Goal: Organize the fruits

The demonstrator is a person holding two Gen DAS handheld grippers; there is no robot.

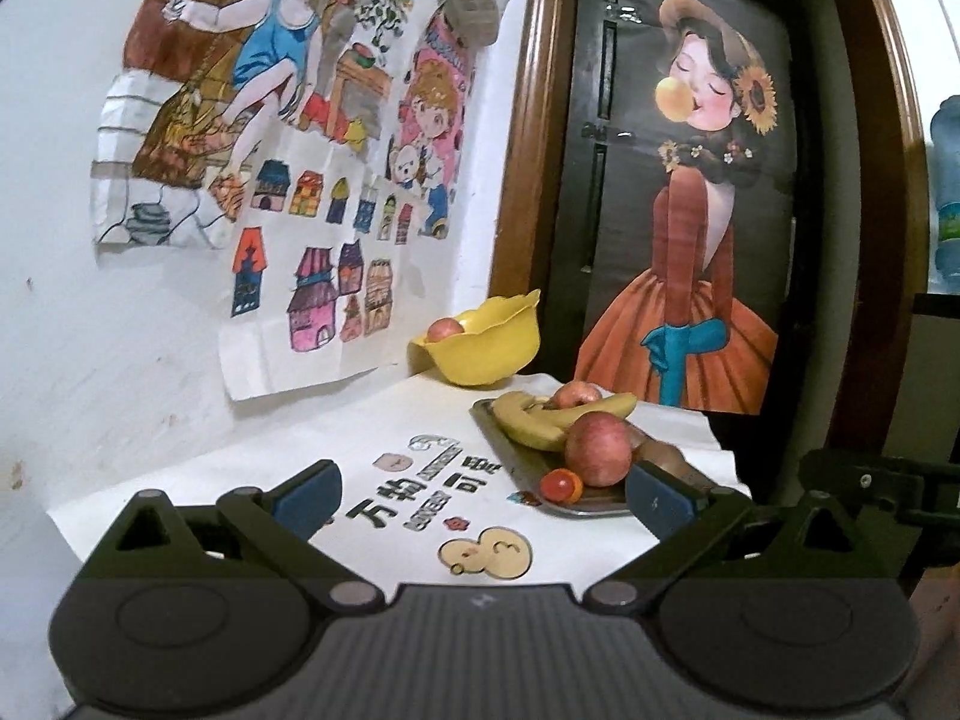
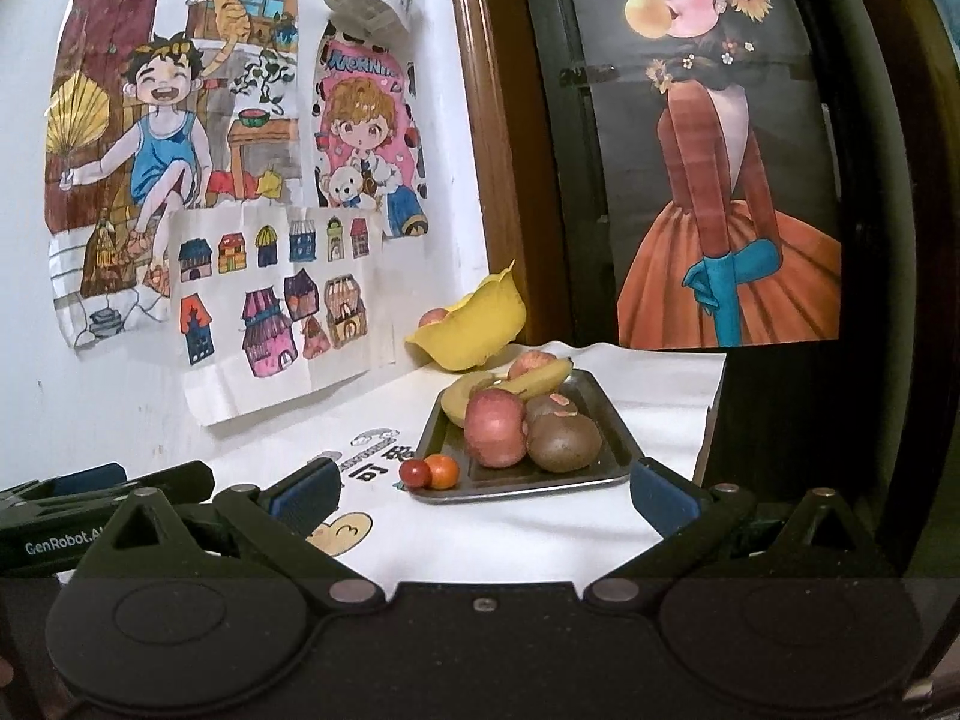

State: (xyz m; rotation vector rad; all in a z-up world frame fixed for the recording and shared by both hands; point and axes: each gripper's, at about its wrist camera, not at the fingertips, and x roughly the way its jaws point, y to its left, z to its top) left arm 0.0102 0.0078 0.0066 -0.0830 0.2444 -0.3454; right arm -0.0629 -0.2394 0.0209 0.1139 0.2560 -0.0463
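Both your left gripper (image 1: pixel 480 495) and right gripper (image 2: pixel 480 489) hang with fingers spread wide and empty, short of the steel tray (image 2: pixel 606 414) where the fruit is heaped. The smooth round apple (image 2: pixel 495 427) leans on fuzzy kiwis (image 2: pixel 564 441) and bananas (image 2: pixel 534 381) — lift one carelessly and the rest may roll. The two glossy little tomatoes (image 2: pixel 431 471) sit at the tray's edge and could drop onto the table's cloth (image 2: pixel 540 528); the yellow plastic bowl (image 2: pixel 474 330) behind already holds one fruit.

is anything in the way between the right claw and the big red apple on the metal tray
Nothing visible blocks it. The right claw is open, short of the metal tray, with only bare white cloth between. The red apple has a kiwi touching its right side, and two small round fruits sit front-left.
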